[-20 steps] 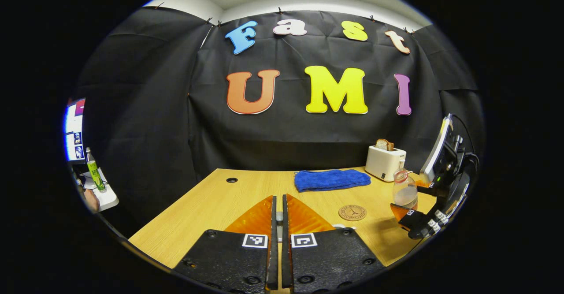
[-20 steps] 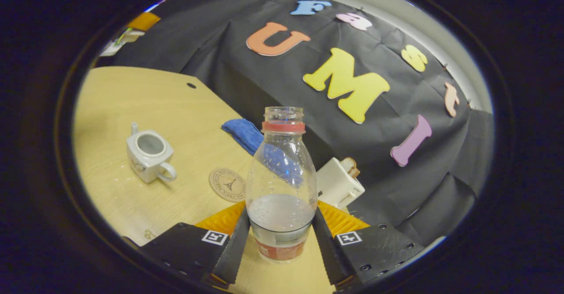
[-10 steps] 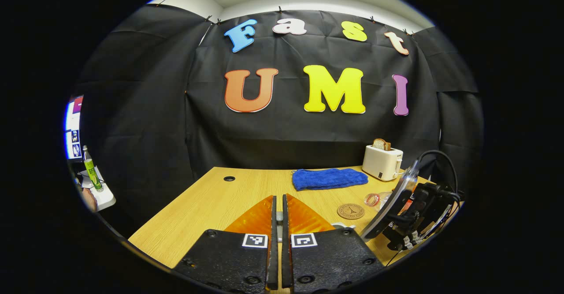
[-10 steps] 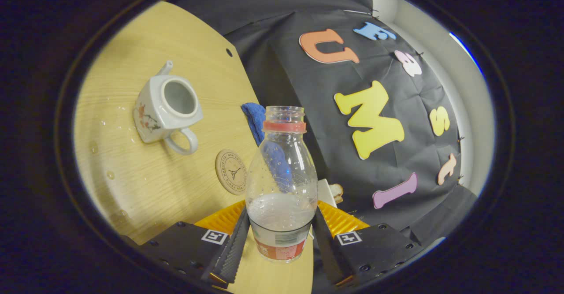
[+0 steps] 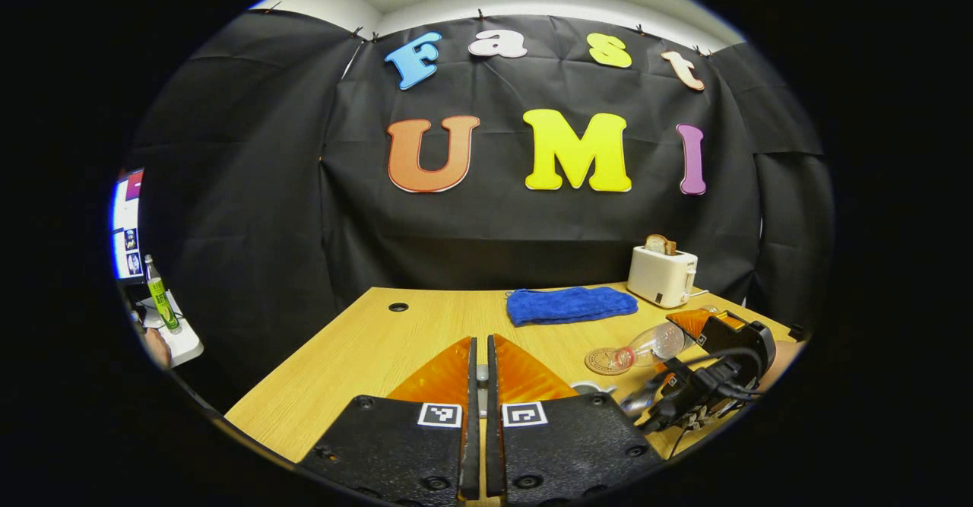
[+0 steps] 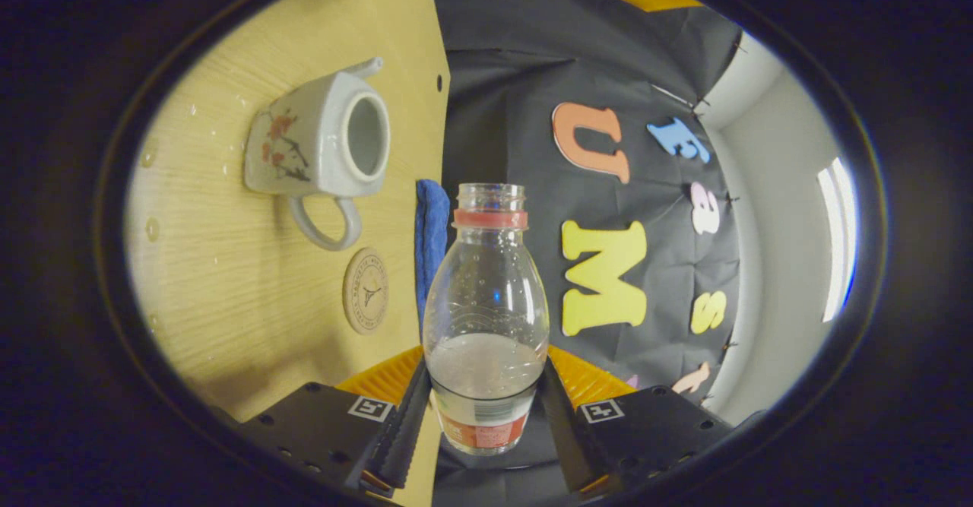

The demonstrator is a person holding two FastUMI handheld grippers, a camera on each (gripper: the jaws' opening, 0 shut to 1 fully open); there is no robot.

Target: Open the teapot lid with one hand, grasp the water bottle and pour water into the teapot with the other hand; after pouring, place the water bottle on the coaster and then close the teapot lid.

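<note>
Left gripper view: the left claw [image 5: 479, 385] has its fingers nearly together on a small pale knob, by judgement the teapot lid, held above the light wooden counter [image 5: 365, 347]. Right of it, the right claw [image 5: 688, 340] carries the clear plastic water bottle [image 5: 650, 346] tipped almost level, mouth over the round brown coaster [image 5: 604, 360] and well short of a teapot. Right gripper view: the right claw [image 6: 484, 408] is clamped on the bottle's lower body. The white square ceramic teapot [image 6: 315, 146], lid off, stands beyond the coaster [image 6: 366, 290]. Recommended: bring the bottle mouth over the teapot's opening before tipping further, then pour slowly; droplets already lie beside the teapot.
</note>
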